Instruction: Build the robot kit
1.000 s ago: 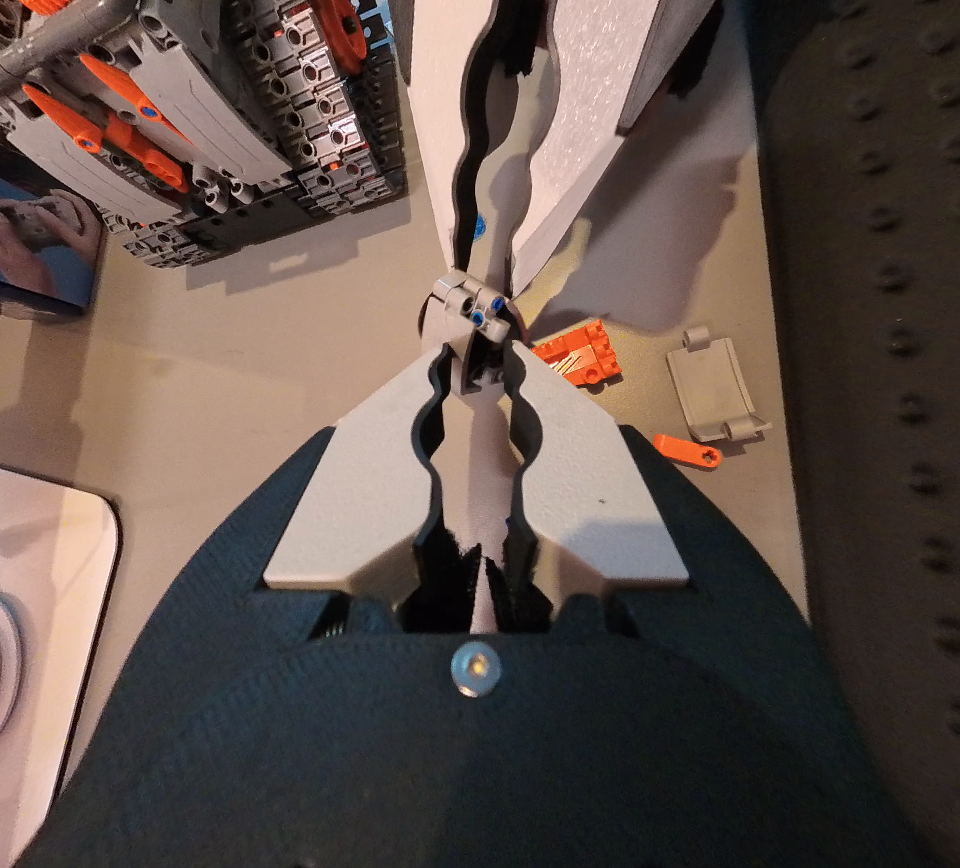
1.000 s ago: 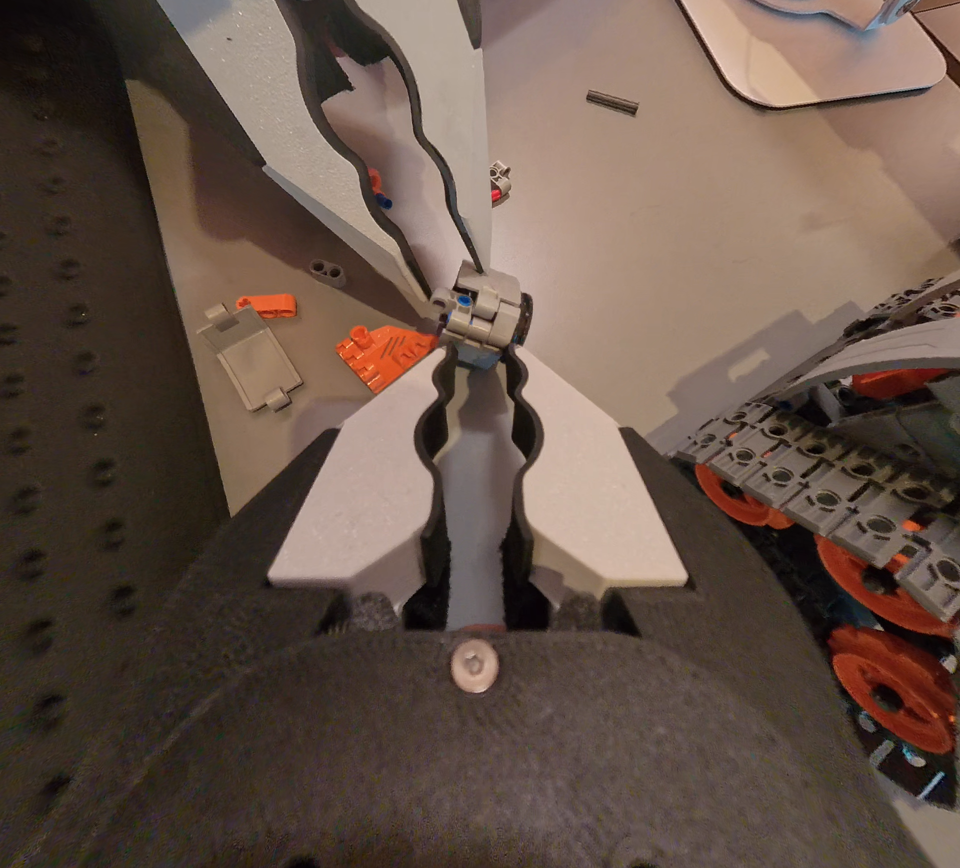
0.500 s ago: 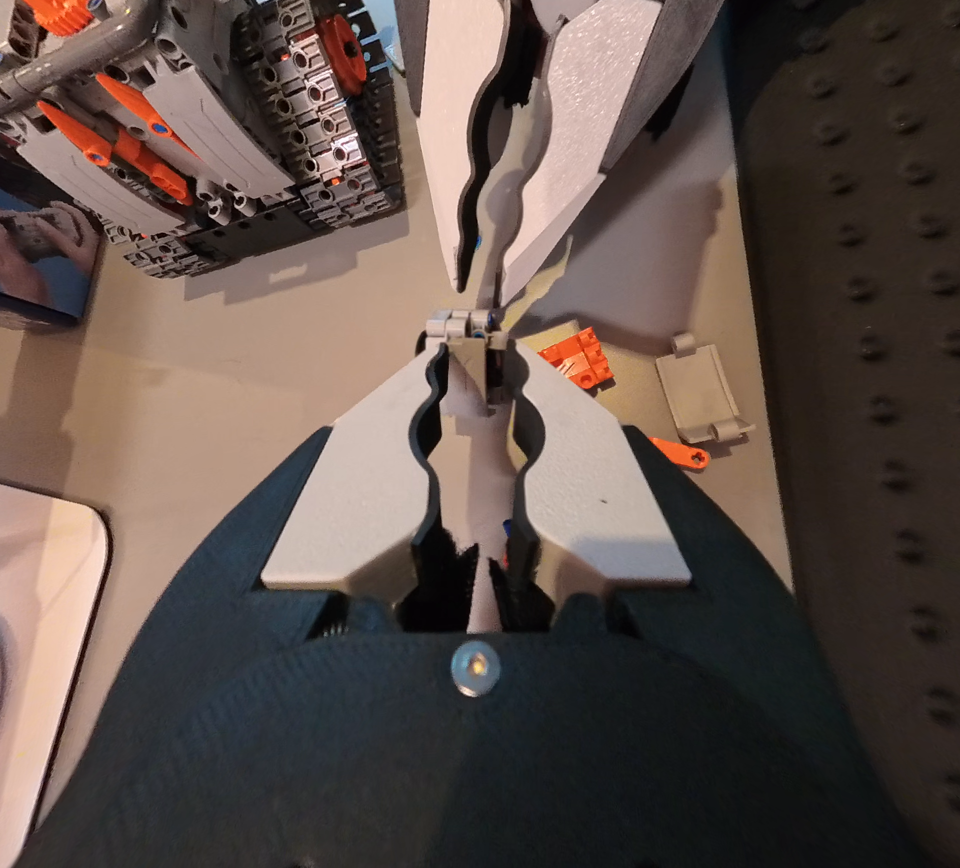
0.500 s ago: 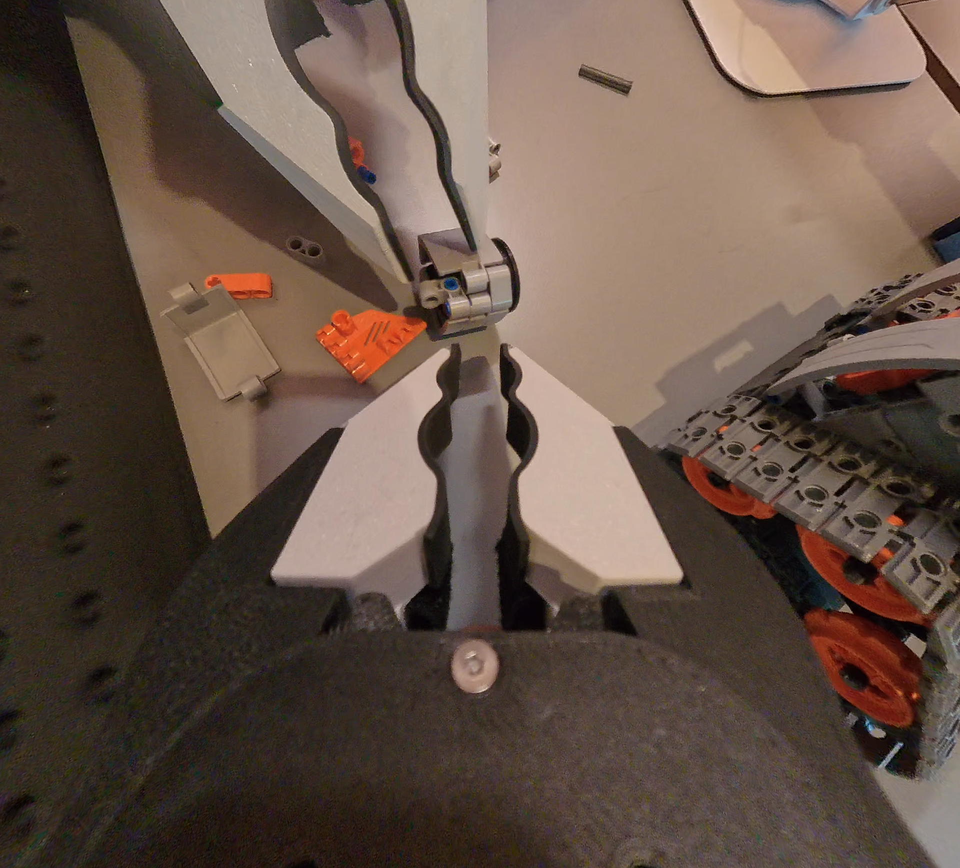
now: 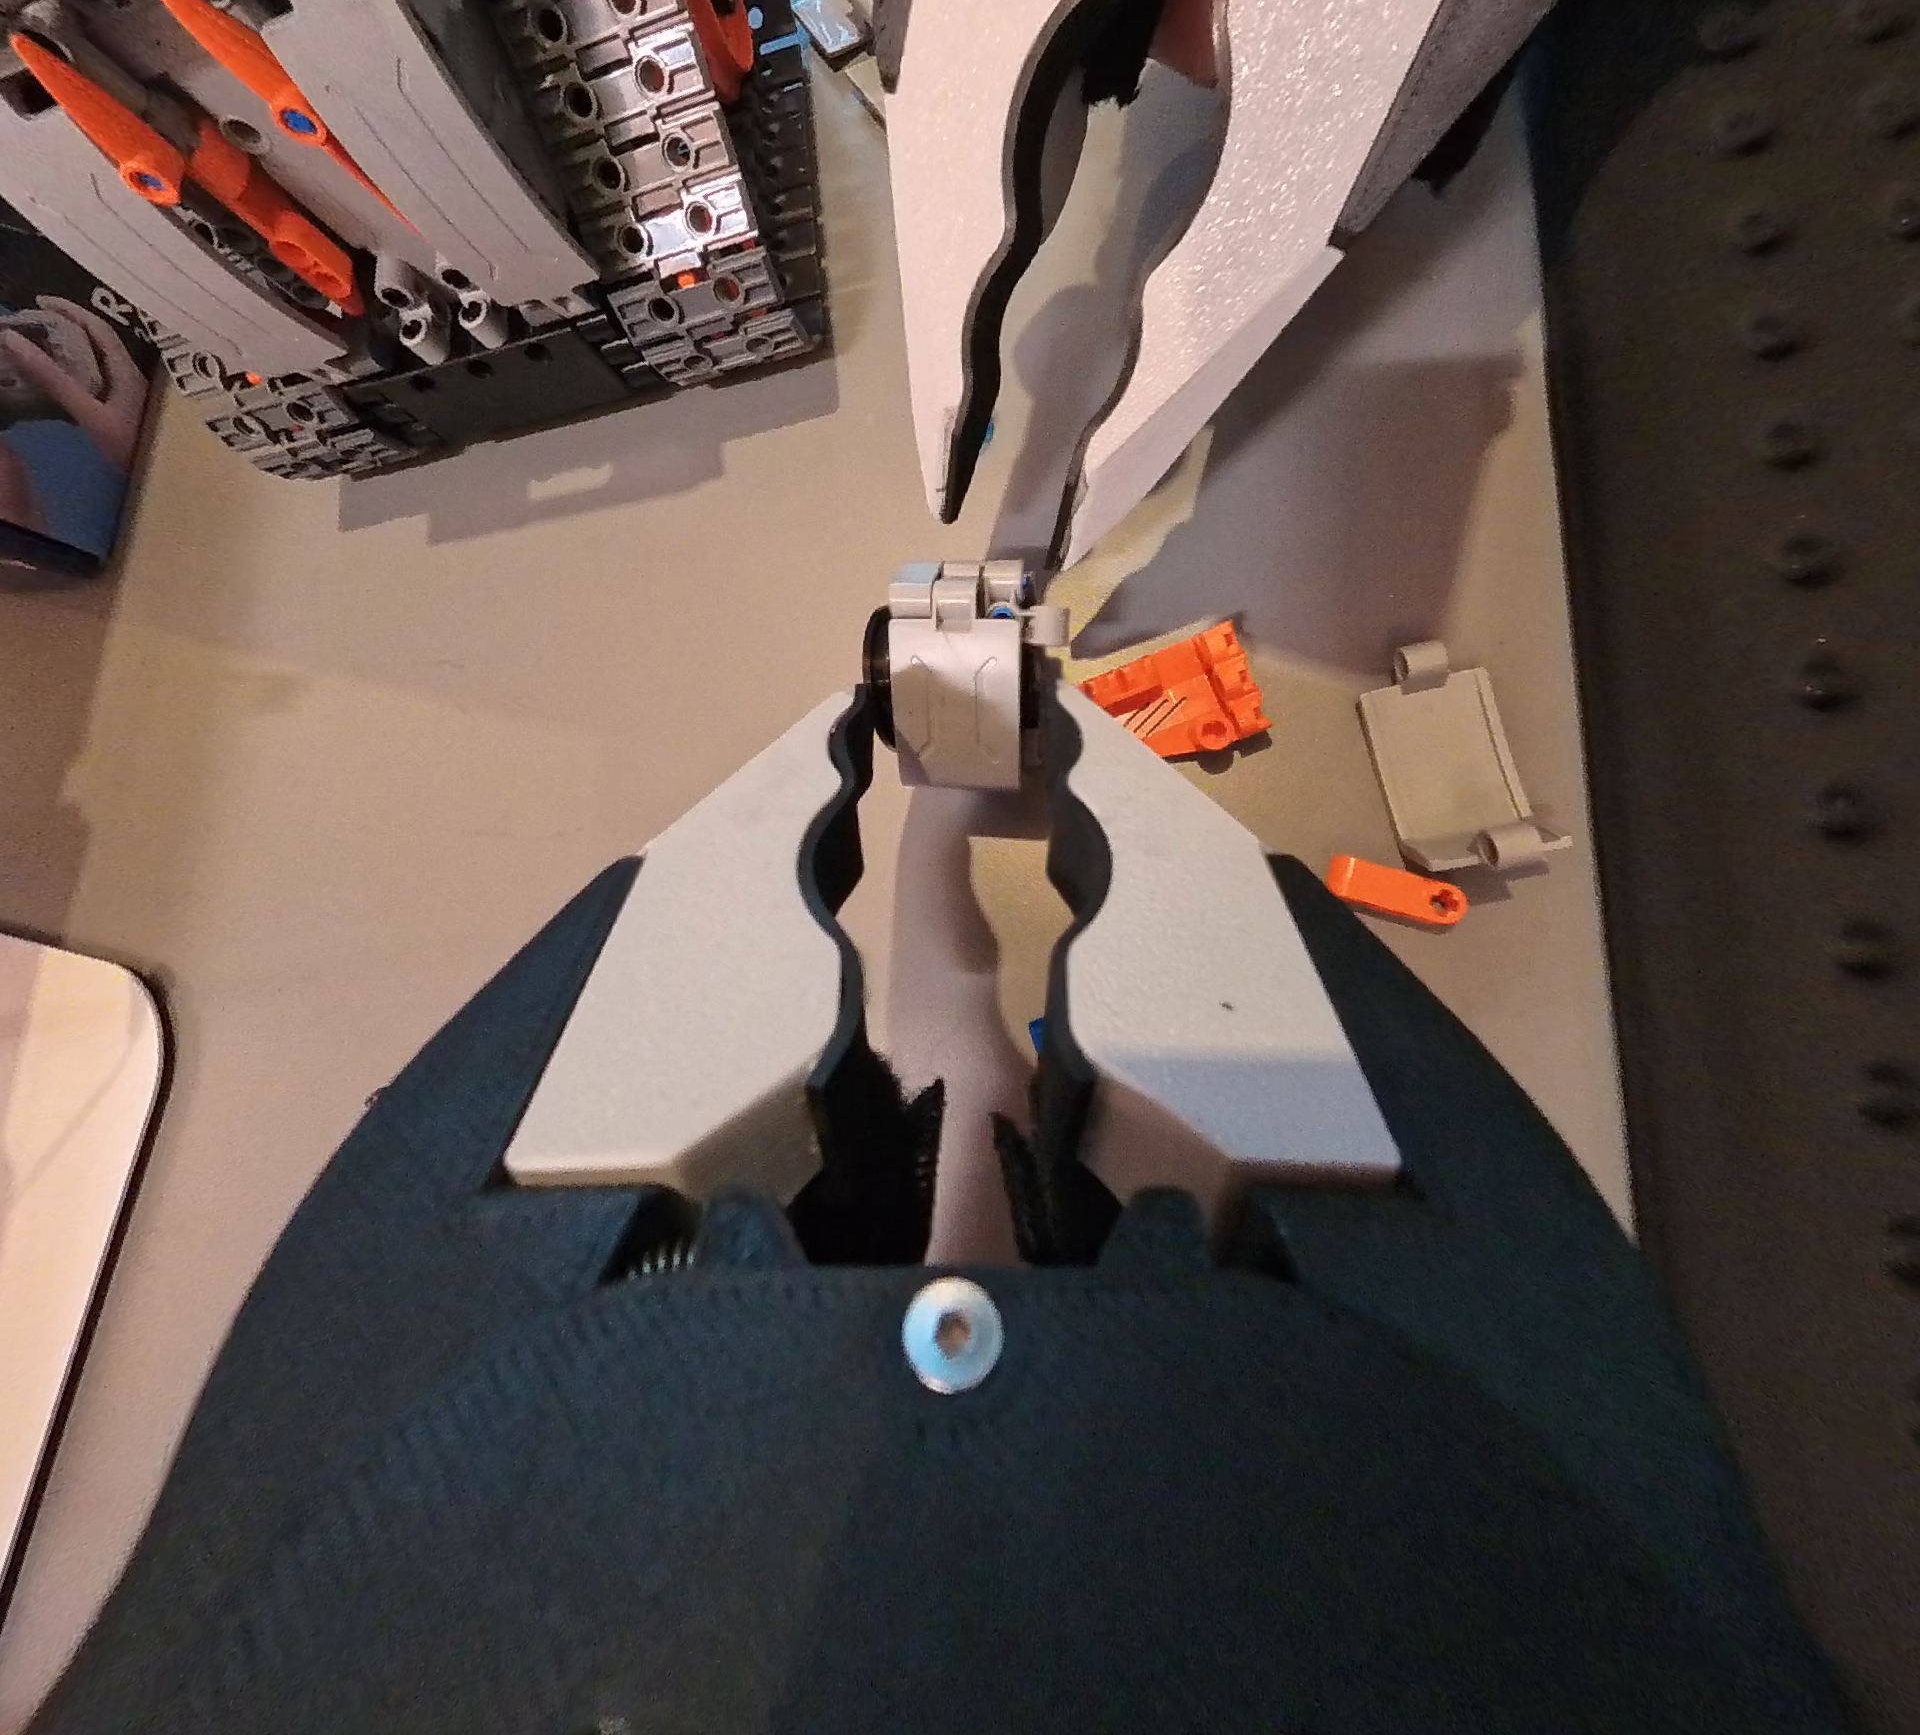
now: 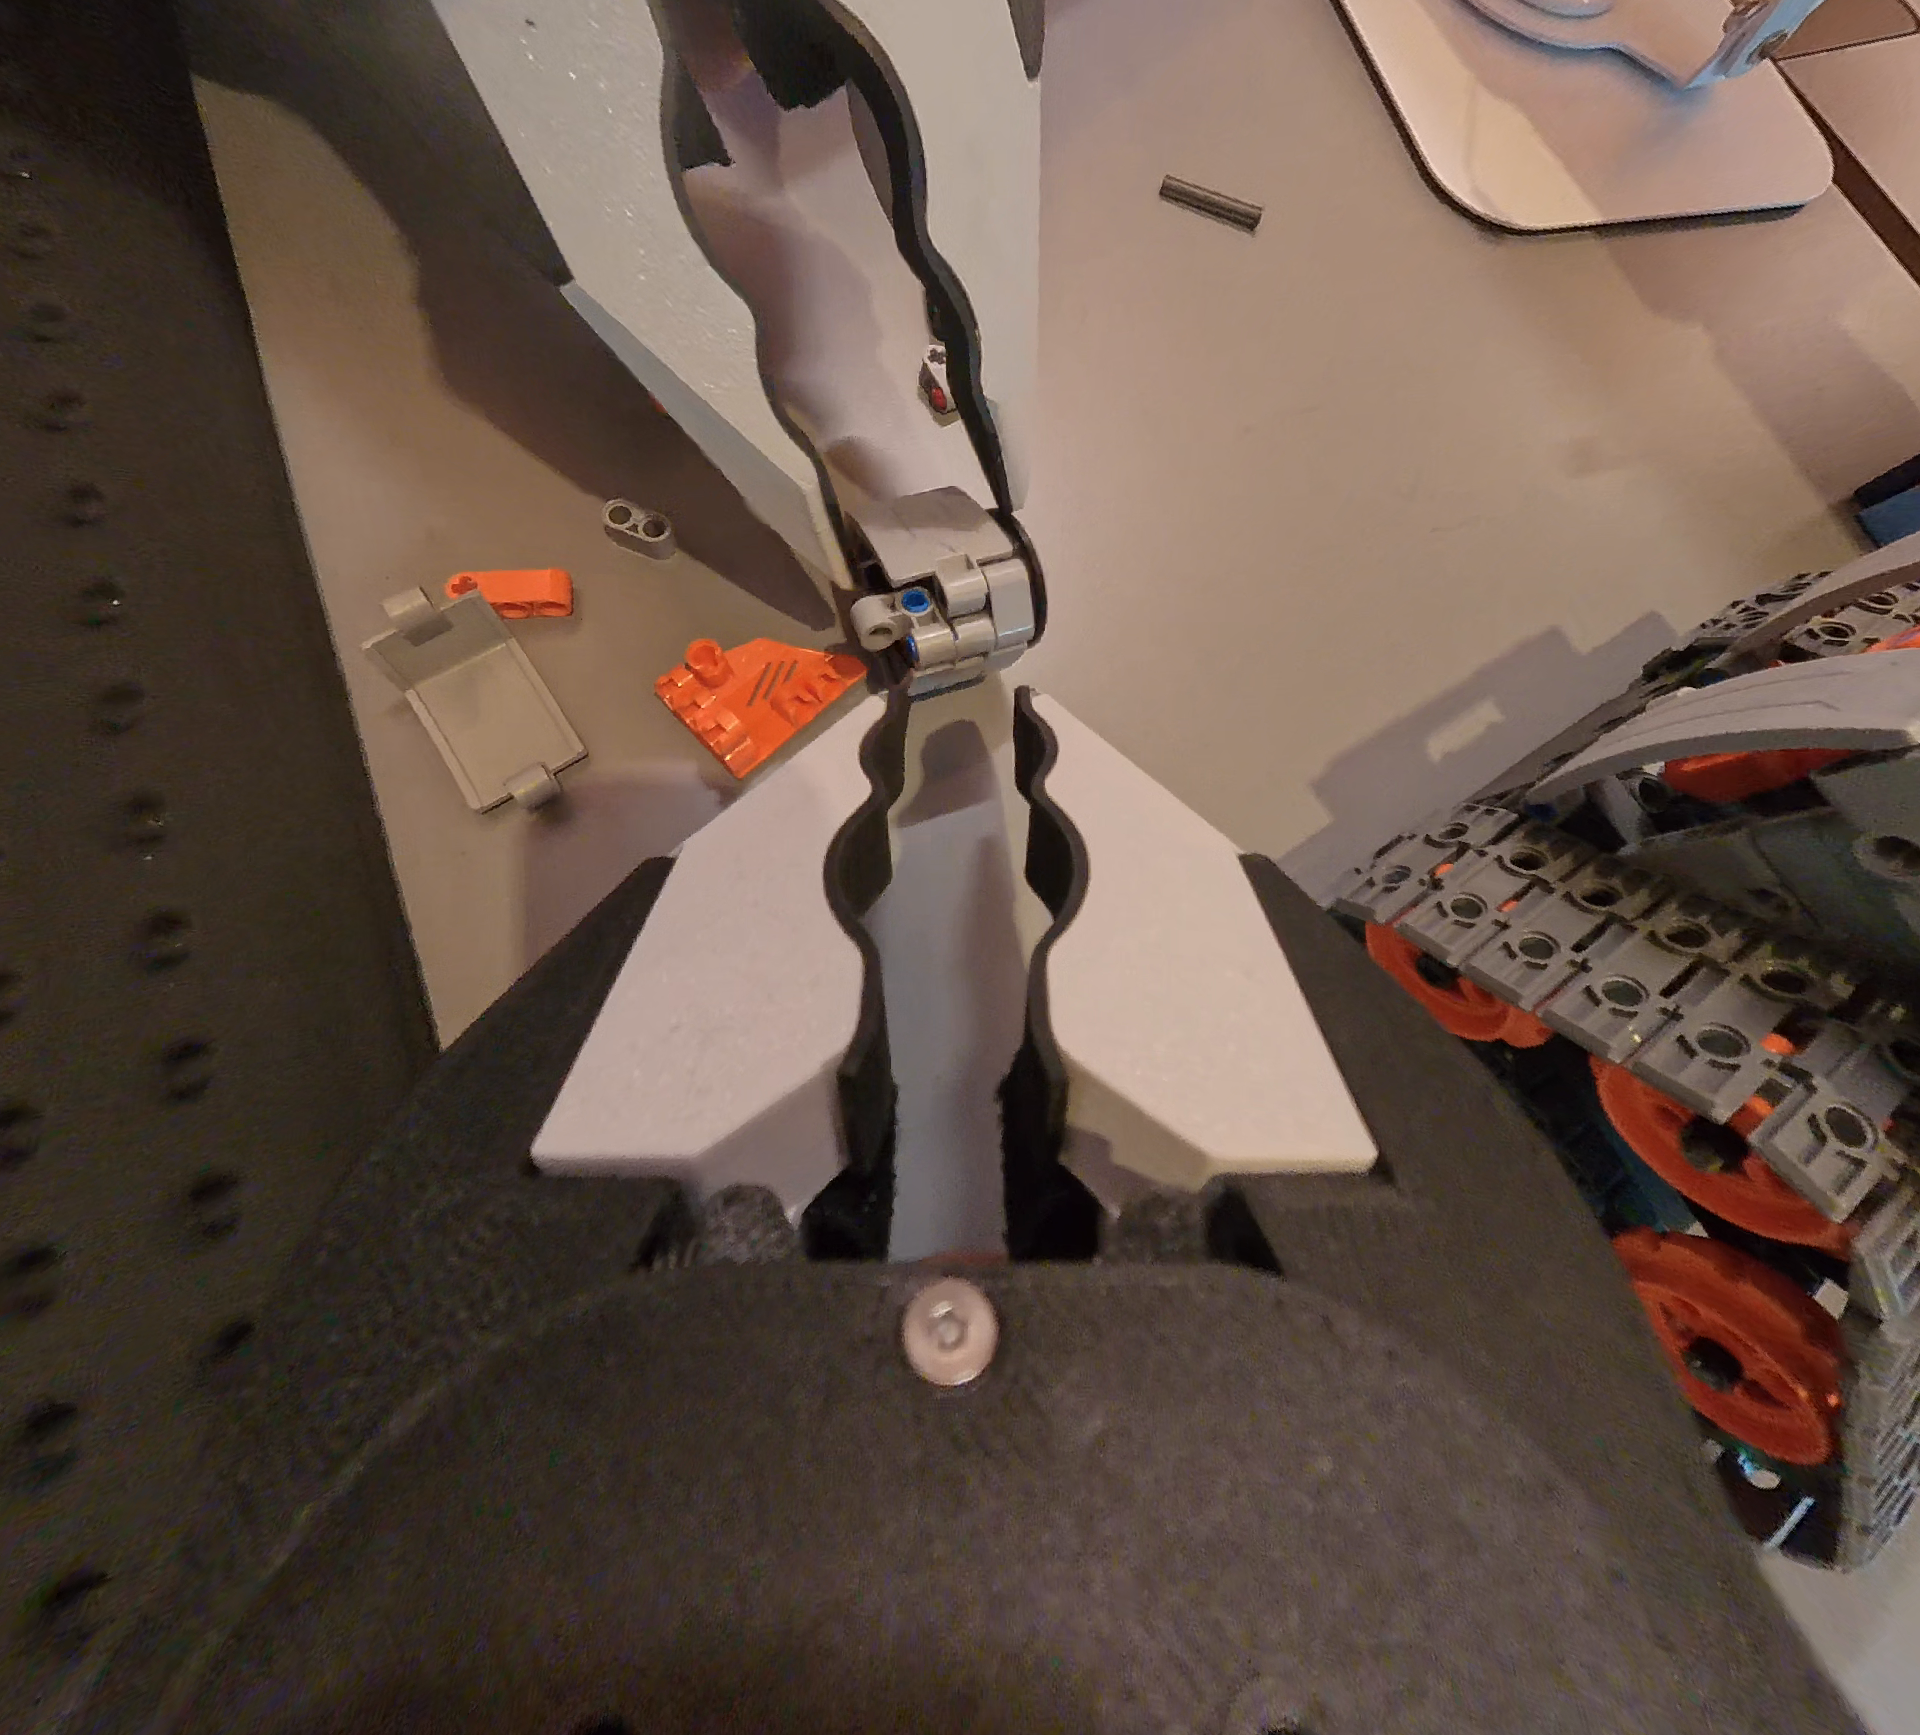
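My left gripper (image 5: 956,709) is shut on a small grey brick assembly (image 5: 961,698) with blue pins, held just above the beige table. In the right wrist view the same assembly (image 6: 951,589) sits between the left gripper's (image 6: 935,573) tips. My right gripper (image 6: 953,703) is open and empty, its tips a short gap in front of the assembly. In the left wrist view the right gripper (image 5: 1008,522) comes in from the top, jaws apart, not touching the assembly.
Loose on the table are an orange plate (image 5: 1179,693), a grey panel (image 5: 1449,771), an orange beam (image 5: 1397,890), a grey two-hole piece (image 6: 636,524) and a dark axle (image 6: 1210,202). There are also a tracked grey-orange model (image 5: 436,158), a white stand base (image 6: 1558,127) and a dark studded mat (image 5: 1766,646). My left and right fingertips are right by each other.
My right gripper has let go of the assembly and drawn back a little. My left gripper keeps hold and has turned the assembly, so its curved grey face now shows.
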`<action>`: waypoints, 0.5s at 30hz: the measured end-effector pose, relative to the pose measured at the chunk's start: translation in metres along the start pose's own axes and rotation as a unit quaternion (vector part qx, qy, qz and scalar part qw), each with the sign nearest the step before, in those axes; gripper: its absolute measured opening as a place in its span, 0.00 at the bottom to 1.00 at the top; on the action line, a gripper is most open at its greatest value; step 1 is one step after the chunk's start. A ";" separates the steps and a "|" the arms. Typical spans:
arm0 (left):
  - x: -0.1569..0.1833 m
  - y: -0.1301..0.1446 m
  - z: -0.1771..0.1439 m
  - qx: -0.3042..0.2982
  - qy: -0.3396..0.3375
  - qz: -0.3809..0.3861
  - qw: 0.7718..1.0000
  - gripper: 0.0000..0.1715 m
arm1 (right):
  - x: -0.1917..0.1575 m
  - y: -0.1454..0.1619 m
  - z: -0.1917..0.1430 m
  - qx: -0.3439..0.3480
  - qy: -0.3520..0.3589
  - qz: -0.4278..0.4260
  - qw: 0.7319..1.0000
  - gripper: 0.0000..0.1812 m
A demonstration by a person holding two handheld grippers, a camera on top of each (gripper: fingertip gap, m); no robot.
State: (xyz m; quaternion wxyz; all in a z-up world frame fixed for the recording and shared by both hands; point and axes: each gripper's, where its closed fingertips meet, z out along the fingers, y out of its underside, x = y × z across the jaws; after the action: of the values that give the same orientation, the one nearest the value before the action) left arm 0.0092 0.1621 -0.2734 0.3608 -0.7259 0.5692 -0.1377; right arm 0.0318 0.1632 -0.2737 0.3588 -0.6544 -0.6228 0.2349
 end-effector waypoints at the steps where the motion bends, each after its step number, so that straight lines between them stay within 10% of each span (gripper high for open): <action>1: 0.000 0.000 0.000 0.002 0.001 0.000 1.000 0.15 | 0.000 0.000 0.000 0.000 0.000 0.000 1.000 0.10; 15: 0.003 -0.006 0.000 0.016 -0.012 0.027 0.999 0.12 | -0.001 -0.002 0.000 0.005 -0.001 -0.001 1.000 0.13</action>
State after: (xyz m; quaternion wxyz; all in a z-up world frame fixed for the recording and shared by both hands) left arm 0.0149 0.1599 -0.2701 0.3832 -0.7060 0.5817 -0.1283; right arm 0.0309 0.1621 -0.2724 0.3616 -0.6513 -0.6230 0.2385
